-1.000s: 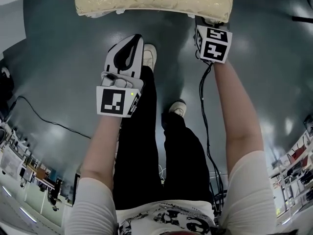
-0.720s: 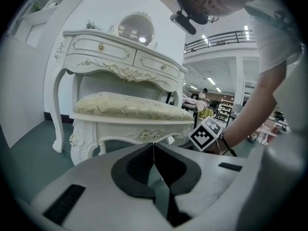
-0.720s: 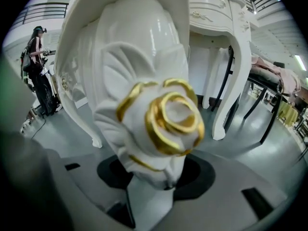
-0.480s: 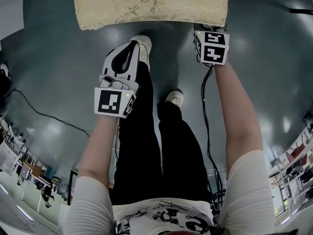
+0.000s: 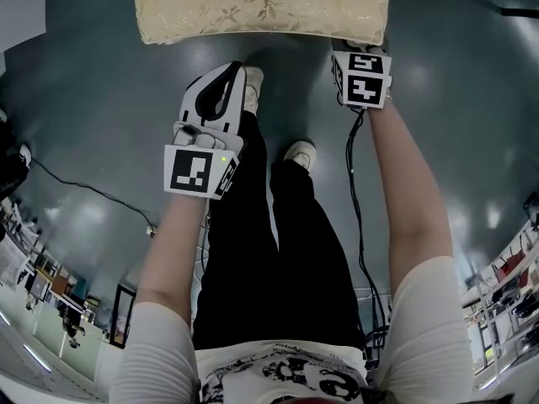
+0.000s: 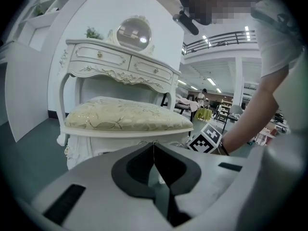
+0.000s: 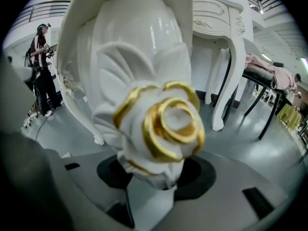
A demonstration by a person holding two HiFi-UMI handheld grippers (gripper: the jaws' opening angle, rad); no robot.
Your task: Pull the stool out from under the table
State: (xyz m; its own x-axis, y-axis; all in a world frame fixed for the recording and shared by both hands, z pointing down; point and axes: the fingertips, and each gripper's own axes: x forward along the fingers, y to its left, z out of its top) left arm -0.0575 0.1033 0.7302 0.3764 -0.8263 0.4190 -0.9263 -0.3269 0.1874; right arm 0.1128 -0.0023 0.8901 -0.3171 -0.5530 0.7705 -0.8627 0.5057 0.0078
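1. Grey shiny floor (image 5: 93, 91) lies before a white dressing table (image 6: 120, 61). The stool (image 5: 261, 7) stands just in front of the table, and its cushion seems mostly out from under it.
2. The right gripper (image 7: 155, 177) has its jaws clamped on the stool's carved rose corner (image 7: 163, 119). The left gripper (image 6: 154, 153), farther from the table than the stool, has its jaws closed on nothing.
3. I judge the pull is well under way; a little more drawing away from the table is left, then letting go.
4. Compared with one second ago, more of the cushion shows in the head view, and the person's feet have shifted.

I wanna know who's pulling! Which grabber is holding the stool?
The right gripper: its jaws clamp the gold rose carving at a corner of the stool. The left gripper has its jaws together on nothing, short of the stool.
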